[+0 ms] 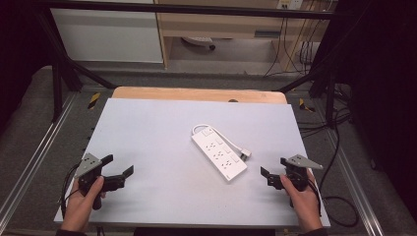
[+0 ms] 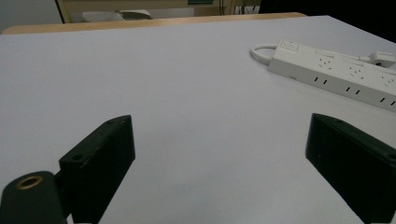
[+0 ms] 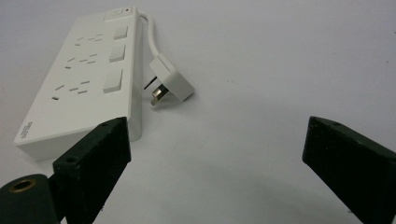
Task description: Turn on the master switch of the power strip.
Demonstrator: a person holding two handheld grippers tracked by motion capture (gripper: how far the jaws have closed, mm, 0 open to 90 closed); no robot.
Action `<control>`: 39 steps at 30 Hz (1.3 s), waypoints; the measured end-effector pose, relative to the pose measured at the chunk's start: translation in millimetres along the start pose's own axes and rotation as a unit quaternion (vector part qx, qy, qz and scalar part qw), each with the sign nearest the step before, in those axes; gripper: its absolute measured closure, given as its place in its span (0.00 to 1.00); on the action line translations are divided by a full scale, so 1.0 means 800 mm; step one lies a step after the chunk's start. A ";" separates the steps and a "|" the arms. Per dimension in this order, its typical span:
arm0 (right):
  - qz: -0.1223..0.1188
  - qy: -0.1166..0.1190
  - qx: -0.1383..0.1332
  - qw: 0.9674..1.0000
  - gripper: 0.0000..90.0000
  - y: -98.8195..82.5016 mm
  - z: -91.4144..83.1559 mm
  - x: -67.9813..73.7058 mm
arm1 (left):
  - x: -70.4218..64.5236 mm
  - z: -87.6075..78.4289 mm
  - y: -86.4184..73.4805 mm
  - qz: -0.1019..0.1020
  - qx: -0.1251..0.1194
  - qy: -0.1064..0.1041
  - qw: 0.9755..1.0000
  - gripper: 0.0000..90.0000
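A white power strip (image 1: pixel 219 152) lies flat near the middle of the grey-white table top (image 1: pixel 162 137), set diagonally, with its short cable curling round to a white plug (image 1: pixel 244 154) beside it. In the right gripper view the power strip (image 3: pixel 84 84) and plug (image 3: pixel 170 81) lie just ahead. My right gripper (image 1: pixel 273 168) stands open a little to the right of the strip's near end, with nothing between its jaws. At the front left my left gripper (image 1: pixel 118 164) is open and empty, well away from the power strip (image 2: pixel 336 70).
A wooden table edge (image 1: pixel 196 93) shows behind the grey-white sheet. Black frame posts (image 1: pixel 56 83) stand at both sides, and cables (image 1: pixel 339 142) run on the floor to the right. Cabinets (image 1: pixel 216 24) stand at the back.
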State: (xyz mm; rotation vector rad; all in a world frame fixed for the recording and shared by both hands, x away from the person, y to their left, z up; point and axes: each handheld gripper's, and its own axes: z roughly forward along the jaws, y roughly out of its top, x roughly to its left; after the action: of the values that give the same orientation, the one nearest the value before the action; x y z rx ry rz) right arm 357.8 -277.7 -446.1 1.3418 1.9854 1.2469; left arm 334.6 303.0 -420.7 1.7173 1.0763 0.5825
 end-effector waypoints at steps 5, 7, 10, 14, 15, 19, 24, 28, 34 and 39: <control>-0.009 0.002 -0.002 1.000 0.07 0.002 0.000 0.005 | -0.002 0.000 0.000 0.005 0.002 0.003 1.000 0.09; -0.009 0.001 -0.006 1.000 0.06 0.003 -0.002 0.006 | -0.003 0.000 0.000 0.004 0.002 0.001 1.000 0.09; -0.007 0.003 -0.010 1.000 0.06 0.005 -0.003 0.007 | -0.003 0.001 0.000 0.005 0.003 0.002 1.000 0.09; -0.006 0.007 -0.022 1.000 0.05 0.009 -0.007 0.010 | -0.003 0.001 0.000 0.007 0.002 0.000 1.000 0.09; -0.003 0.011 -0.023 1.000 0.05 0.010 -0.008 0.011 | -0.003 0.001 0.000 0.007 0.002 0.000 1.000 0.09; -0.004 0.013 -0.033 0.999 0.04 0.017 -0.013 0.016 | -0.003 0.002 0.000 0.004 0.001 -0.002 1.000 0.08; -0.005 0.013 -0.047 0.999 0.04 0.030 -0.017 0.024 | -0.003 0.003 0.000 -0.004 0.002 0.000 1.000 0.07; -0.005 0.015 -0.049 0.999 0.04 0.044 -0.013 0.028 | -0.002 0.004 0.000 -0.005 0.004 0.000 1.000 0.07; -0.004 0.020 -0.053 0.998 0.04 0.068 -0.003 0.030 | -0.002 0.005 -0.001 -0.002 0.008 -0.001 1.000 0.07; -0.017 0.010 -0.038 0.999 0.04 0.087 0.012 0.035 | -0.001 0.005 -0.001 -0.008 0.011 0.002 1.000 0.07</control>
State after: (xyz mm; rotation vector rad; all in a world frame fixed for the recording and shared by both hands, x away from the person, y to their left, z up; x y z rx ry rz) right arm 387.8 -239.6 -387.6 1.2580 1.9449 1.3115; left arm 337.1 300.7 -423.2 1.7266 1.1018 0.5656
